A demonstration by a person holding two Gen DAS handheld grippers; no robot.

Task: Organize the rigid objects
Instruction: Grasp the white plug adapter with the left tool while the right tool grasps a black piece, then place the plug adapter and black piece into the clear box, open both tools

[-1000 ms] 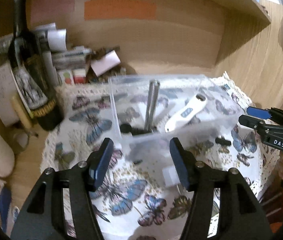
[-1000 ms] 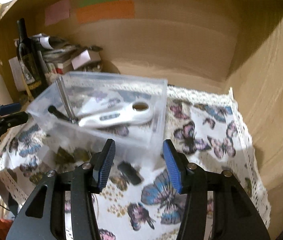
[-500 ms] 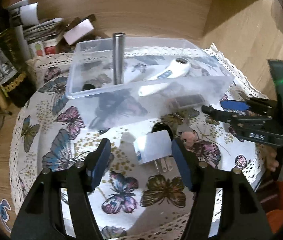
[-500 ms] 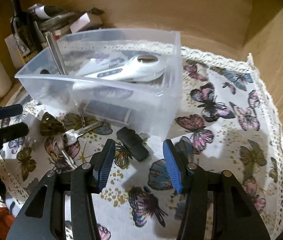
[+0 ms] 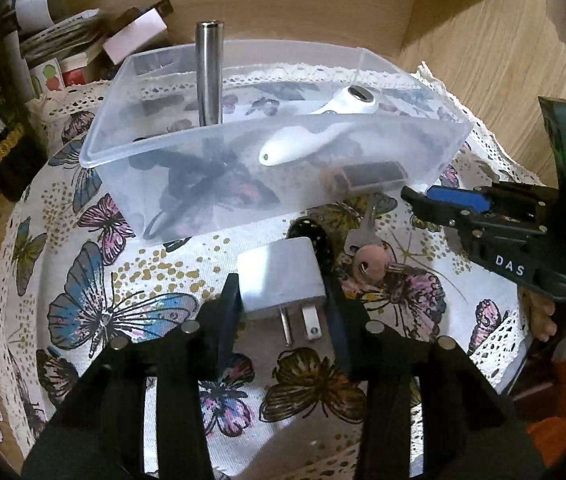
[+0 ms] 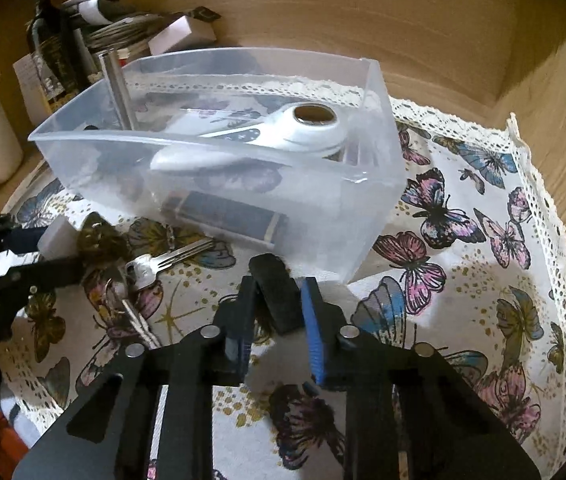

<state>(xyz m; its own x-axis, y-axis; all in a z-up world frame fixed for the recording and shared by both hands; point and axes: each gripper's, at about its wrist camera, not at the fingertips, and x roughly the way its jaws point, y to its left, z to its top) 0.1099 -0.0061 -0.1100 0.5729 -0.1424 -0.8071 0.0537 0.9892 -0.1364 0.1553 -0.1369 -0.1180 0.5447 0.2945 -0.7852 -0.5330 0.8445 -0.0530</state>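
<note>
My left hand-held gripper (image 5: 283,300) pinches the plug (image 5: 279,276), my right hand-held gripper (image 6: 277,304) clamps the black stick (image 6: 277,292); either could slip against the bin (image 6: 379,200) ahead.

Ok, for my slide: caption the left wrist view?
Left gripper closes on white plug before the clear bin; keys beside.

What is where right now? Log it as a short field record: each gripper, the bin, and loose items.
left gripper: jaws closed on the white plug adapter, prongs pointing toward the camera
right gripper: jaws closed on the small black block
clear bin: on the butterfly cloth, holding a white thermometer and a steel tube
loose: keys in front of the bin
</note>
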